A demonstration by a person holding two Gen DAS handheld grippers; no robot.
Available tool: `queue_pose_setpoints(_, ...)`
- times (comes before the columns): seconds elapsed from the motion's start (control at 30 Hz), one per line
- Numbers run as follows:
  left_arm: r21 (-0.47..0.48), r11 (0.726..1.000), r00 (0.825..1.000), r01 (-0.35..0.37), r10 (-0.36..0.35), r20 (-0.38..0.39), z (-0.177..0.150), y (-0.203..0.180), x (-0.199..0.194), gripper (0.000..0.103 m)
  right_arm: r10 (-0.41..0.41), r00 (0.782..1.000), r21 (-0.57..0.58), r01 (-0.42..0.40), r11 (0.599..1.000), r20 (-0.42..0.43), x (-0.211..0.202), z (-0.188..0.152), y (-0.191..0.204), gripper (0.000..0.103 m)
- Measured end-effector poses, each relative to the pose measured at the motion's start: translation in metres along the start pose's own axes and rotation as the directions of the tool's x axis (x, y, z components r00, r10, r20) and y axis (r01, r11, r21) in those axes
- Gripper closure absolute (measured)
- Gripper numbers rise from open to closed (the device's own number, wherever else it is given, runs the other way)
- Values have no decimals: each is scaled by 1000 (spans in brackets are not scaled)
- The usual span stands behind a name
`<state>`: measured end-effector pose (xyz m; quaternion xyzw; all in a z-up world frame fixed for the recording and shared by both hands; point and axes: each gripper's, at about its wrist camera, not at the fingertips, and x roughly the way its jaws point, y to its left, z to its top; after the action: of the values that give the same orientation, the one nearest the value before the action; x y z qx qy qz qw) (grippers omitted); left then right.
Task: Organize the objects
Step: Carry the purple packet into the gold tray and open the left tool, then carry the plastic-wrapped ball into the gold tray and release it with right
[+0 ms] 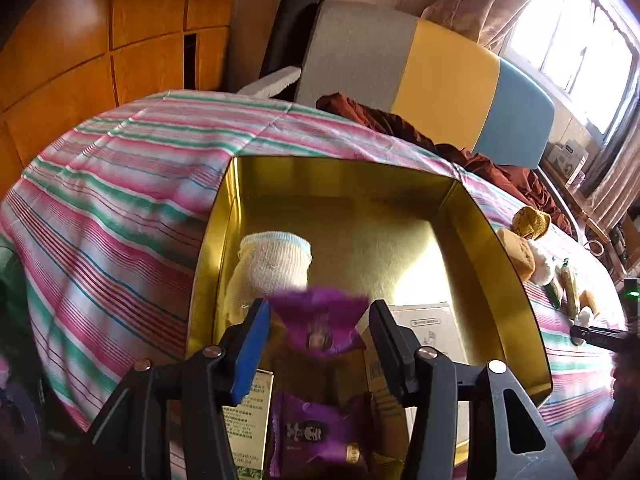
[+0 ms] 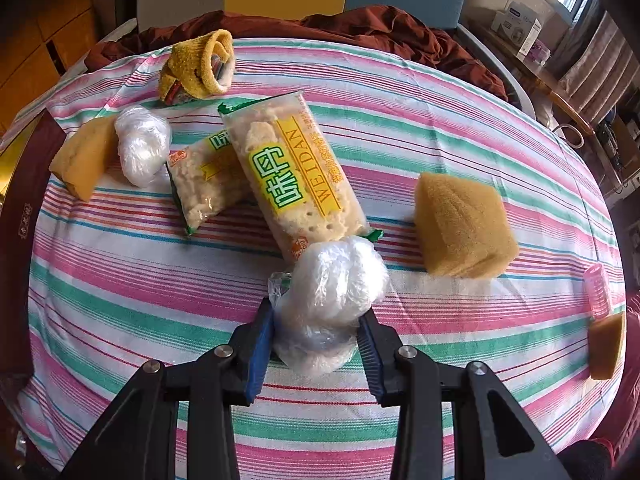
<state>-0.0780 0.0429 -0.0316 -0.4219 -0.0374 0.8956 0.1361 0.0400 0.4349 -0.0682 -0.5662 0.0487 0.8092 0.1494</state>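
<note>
In the left wrist view a gold-lined open box [image 1: 500, 240] sits on the striped bedspread. My left gripper [image 1: 318, 310] hangs over its near end with the jaws apart. A blurred purple snack packet [image 1: 320, 326] is between the fingers, and the pads do not press on it. Below it in the box lie a second purple packet [image 1: 316, 432], a white rolled sock [image 1: 276, 264] and small cartons [image 1: 432, 320]. In the right wrist view my right gripper [image 2: 318, 314] is shut on a white ball wrapped in clear plastic [image 2: 328, 292], low over the bedspread.
Around the right gripper lie two cracker packets [image 2: 304, 176], a second wrapped ball [image 2: 142, 144], several yellow sponges [image 2: 464, 224], a yellow rolled sock [image 2: 200, 64] and a pink hair roller [image 2: 598, 290]. Brown cloth [image 2: 360, 24] lies at the headboard. The box's rim [image 2: 16, 168] shows at the left.
</note>
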Motion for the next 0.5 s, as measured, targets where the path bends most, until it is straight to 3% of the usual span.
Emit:
queue_pose_setpoints(0.17,20,1000,999,-5,4,49,-1,-1,-20,40,4,1000,-25,-4,1000,1,-2,-4,7,64)
queue_pose_setpoints(0.5,3,1000,997,-1,0,73,-9,11,-40,28,33,999,-83,-33,996,-5,-9,-13,32,64)
